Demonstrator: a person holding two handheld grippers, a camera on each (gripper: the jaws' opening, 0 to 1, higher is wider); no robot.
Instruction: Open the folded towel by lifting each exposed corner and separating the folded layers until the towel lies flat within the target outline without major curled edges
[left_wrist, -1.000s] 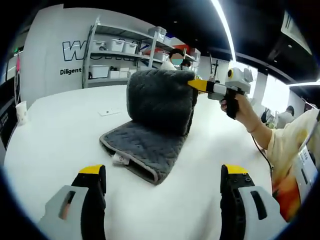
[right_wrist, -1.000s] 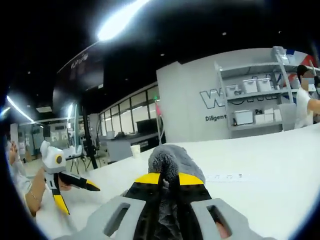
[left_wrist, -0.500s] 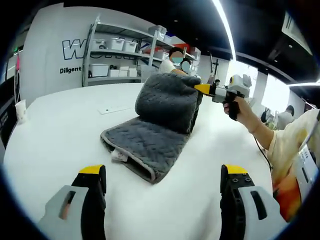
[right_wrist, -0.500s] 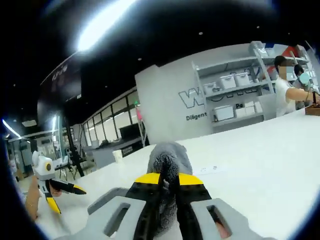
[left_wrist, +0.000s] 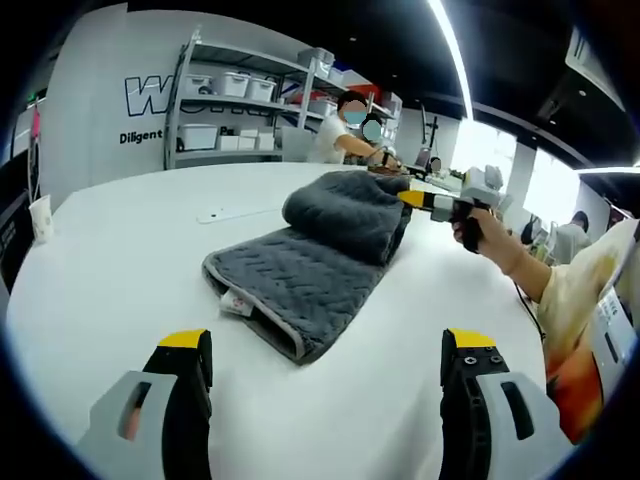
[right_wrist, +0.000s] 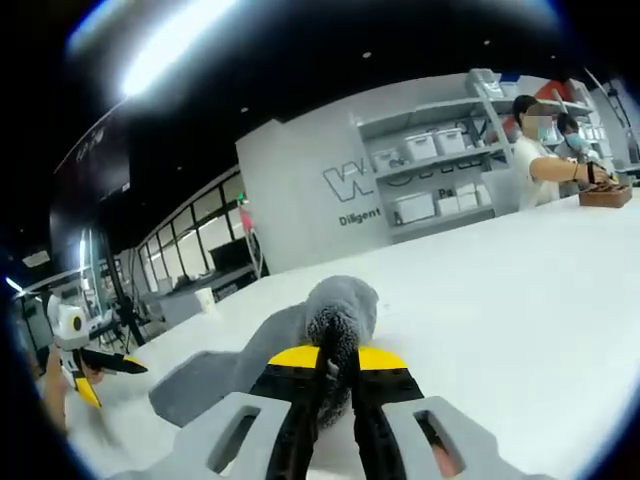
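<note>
A dark grey quilted towel (left_wrist: 310, 265) lies on the white table (left_wrist: 110, 260), its near layer flat and its far layer rolled over in a hump. In the left gripper view my right gripper (left_wrist: 408, 198) pinches the towel's far corner low over the table, held by a hand. My left gripper (left_wrist: 325, 350) stands open near the table's front, apart from the towel, its jaws wide and empty. In the right gripper view my right gripper (right_wrist: 336, 354) is shut on the towel (right_wrist: 335, 305), grey cloth bulging above the yellow tips. The left gripper (right_wrist: 105, 365) appears far left there.
Shelves with white bins (left_wrist: 225, 115) stand against the back wall. Two people (left_wrist: 350, 135) work at the table's far side. A paper cup (left_wrist: 42, 220) sits at the left edge. A small flat white piece (left_wrist: 235, 213) lies beyond the towel.
My right gripper has carried the towel's top layer down and away from me, from standing upright to a low rolled hump. The left gripper has stayed still and open.
</note>
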